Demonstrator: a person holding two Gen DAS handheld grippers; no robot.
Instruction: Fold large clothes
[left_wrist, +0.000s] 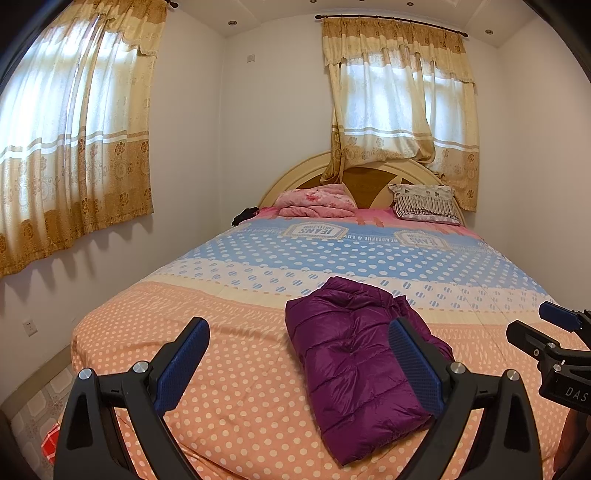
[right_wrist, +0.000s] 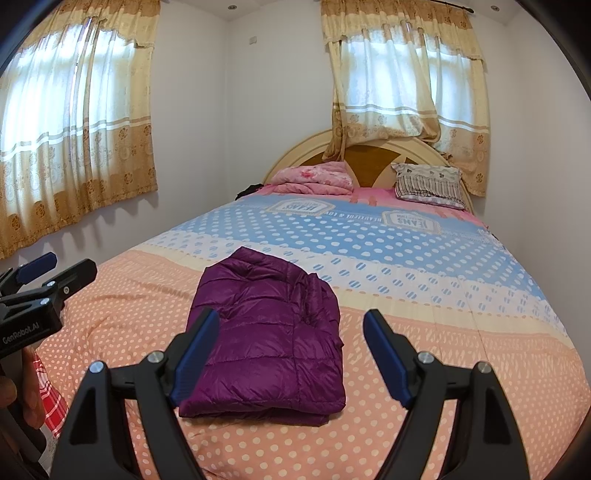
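Left tongs (left_wrist: 297, 363) spread wide, gripping nothing, raised over the near end of the bed (left_wrist: 221, 369). Right tongs (right_wrist: 291, 349) likewise released, empty, hovering just beside the left ones. Purple puffer jacket (right_wrist: 266, 339) lies folded into a compact rectangle on the orange dotted bedspread, between and ahead of both tongs, touched by neither. Farther back: pink blanket (left_wrist: 314, 201), patterned pillow (left_wrist: 424, 203), rounded headboard (left_wrist: 369, 181), curtains (left_wrist: 74, 147).
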